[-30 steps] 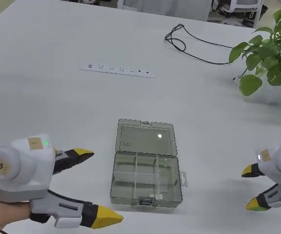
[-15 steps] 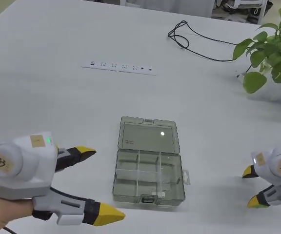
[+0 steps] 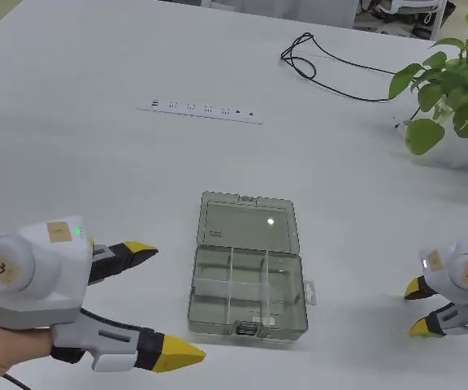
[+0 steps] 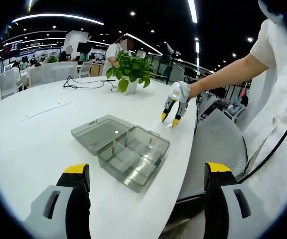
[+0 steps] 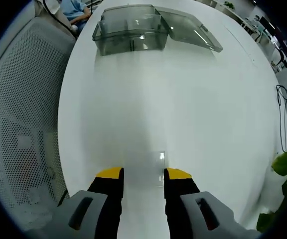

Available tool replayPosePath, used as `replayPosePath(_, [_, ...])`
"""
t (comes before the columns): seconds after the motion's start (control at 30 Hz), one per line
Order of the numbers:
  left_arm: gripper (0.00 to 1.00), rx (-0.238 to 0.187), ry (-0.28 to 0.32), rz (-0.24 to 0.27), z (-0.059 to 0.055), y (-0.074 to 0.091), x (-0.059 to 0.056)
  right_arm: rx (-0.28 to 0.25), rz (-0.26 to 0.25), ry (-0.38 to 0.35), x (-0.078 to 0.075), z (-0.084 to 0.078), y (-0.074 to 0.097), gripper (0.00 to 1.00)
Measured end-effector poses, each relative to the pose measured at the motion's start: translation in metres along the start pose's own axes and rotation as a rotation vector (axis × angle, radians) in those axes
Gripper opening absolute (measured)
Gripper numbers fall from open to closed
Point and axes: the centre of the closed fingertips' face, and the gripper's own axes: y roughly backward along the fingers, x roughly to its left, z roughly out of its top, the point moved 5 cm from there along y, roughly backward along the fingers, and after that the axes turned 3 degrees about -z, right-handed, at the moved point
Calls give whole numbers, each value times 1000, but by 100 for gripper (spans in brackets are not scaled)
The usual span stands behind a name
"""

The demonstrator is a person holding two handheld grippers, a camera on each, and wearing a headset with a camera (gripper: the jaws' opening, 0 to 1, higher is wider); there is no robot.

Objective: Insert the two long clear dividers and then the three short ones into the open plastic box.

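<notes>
Head view: the open plastic box point(image 3: 218, 318), dividers point(image 3: 229, 280) seated inside, is set near the front edge of the tabletop point(image 3: 96, 162) between the left gripper point(image 3: 159, 302), jaws spread wide, and the right gripper point(image 3: 416, 307), jaws parted.

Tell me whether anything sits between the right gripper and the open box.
Nothing visible does. Bare table runs from the right gripper to the box. A small clear piece lies just ahead of the gripper.

Your white, yellow-tipped left gripper point(image 3: 169, 301) hovers near left, jaws spread wide. The matching right gripper point(image 3: 417, 307), near right, gapes narrowly.
</notes>
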Motion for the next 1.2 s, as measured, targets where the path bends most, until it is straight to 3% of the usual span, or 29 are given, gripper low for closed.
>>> replayPosePath(0.23, [98, -2, -5, -4, 2, 1, -1, -31, -18, -8, 2, 11, 4, 32])
replayPosePath(0.4, [97, -6, -6, -3, 6, 2, -1, -81, -61, -3, 4, 30, 20, 32])
replayPosePath(0.67, [97, -28, -6, -11, 20, -2, -2, -183, -148, 15, 11, 76, 55, 32])
replayPosePath(0.9, [92, -62, 23, -15, 39, -11, -4, -263, -211, 39, 18, 119, 88, 32])
replayPosePath(1.07, [89, -135, 96, -43, 58, -16, -9, -309, -233, 62, 26, 147, 103, 32])
replayPosePath(1.2, [85, -152, 128, -72, 67, -21, -14, -344, -242, 77, 33, 166, 113, 32])
